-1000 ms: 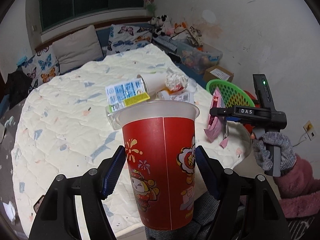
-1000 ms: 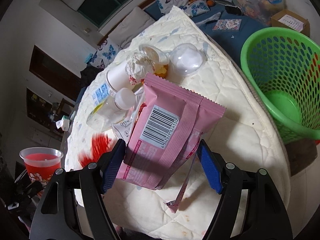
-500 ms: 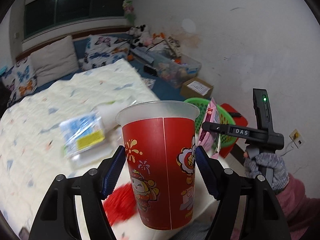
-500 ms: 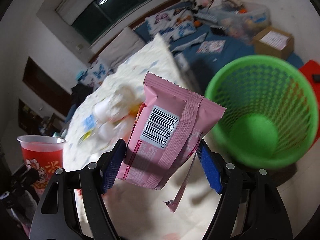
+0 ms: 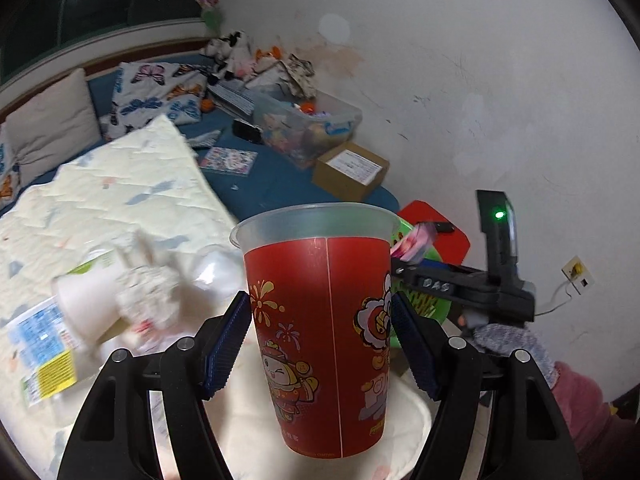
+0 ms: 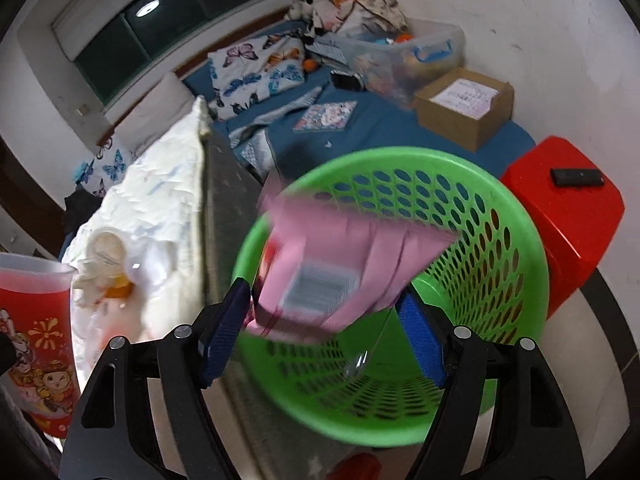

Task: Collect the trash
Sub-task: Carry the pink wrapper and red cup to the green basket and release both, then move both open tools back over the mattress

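Since the frame half a second ago, the right gripper (image 6: pixel 322 332) has swung from beside the bed to directly above the green basket (image 6: pixel 516 264), and the pink snack wrapper (image 6: pixel 340 264) between its blue pads is now motion-blurred over the basket's open mouth. Whether the right gripper is clamping the wrapper or has let it go cannot be told: the wrapper is smeared and sits forward of the pads.

The left gripper (image 5: pixel 322 344) grasps the red paper cup (image 5: pixel 320 340) upright, its pads pressed against both sides of the cup's wall, held near the foot corner of the quilted mattress (image 5: pixel 100 208). On the mattress near that edge lie a white cup (image 5: pixel 86 300) on its side, a crumpled tissue (image 5: pixel 146 292) and a clear bottle with a blue and yellow label (image 5: pixel 44 344), all blurred.

A red stool (image 6: pixel 572 224) stands just beside the basket, with a dark remote (image 6: pixel 576 177) on top. A cardboard box (image 6: pixel 466 110) sits on the blue mat beyond the basket.
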Available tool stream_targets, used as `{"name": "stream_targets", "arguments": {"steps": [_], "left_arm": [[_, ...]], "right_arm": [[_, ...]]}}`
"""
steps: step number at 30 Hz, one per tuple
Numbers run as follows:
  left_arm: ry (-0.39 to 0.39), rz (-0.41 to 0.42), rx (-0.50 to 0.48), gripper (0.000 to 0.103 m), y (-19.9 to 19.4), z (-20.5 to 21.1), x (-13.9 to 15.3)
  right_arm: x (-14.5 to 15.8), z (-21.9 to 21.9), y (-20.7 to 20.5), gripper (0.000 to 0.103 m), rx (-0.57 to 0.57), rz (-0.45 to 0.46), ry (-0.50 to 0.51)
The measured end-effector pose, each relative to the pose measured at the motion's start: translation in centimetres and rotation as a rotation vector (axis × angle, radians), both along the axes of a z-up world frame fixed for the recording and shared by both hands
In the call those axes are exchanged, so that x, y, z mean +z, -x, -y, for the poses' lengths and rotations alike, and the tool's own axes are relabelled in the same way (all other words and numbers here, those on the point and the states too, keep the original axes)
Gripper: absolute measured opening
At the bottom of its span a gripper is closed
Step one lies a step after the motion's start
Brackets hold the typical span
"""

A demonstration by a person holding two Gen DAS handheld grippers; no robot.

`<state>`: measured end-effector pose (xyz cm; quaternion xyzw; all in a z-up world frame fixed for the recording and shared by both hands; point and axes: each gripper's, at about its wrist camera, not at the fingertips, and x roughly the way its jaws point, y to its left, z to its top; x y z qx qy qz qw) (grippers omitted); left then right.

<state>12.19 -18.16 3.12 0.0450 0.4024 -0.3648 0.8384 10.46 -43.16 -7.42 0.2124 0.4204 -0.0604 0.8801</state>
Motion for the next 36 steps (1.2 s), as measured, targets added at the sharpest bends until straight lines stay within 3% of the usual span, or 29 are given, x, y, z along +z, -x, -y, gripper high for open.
{"name": "stream_targets", "arguments": {"steps": [2,23,36], "left_arm": [[-0.001,-0.008,-0.019,0.069,-0.6,1.3,-0.5],[-0.032,-0.087,-0.116,0.069,-3.8,11.5,-5.3],[-0.063,-0.087,-0.126,0.069,-3.2,13.4,-6.2]], "right_arm": [[-0.6,0.5,-0.2,0.081,-0.007,-0.005,-0.003],[-0.1,3.7,5.0,0.081,-0.089,0.006,0.030],[0.2,3.7,7.3,0.081,-0.108,0.027,-0.002]]}}
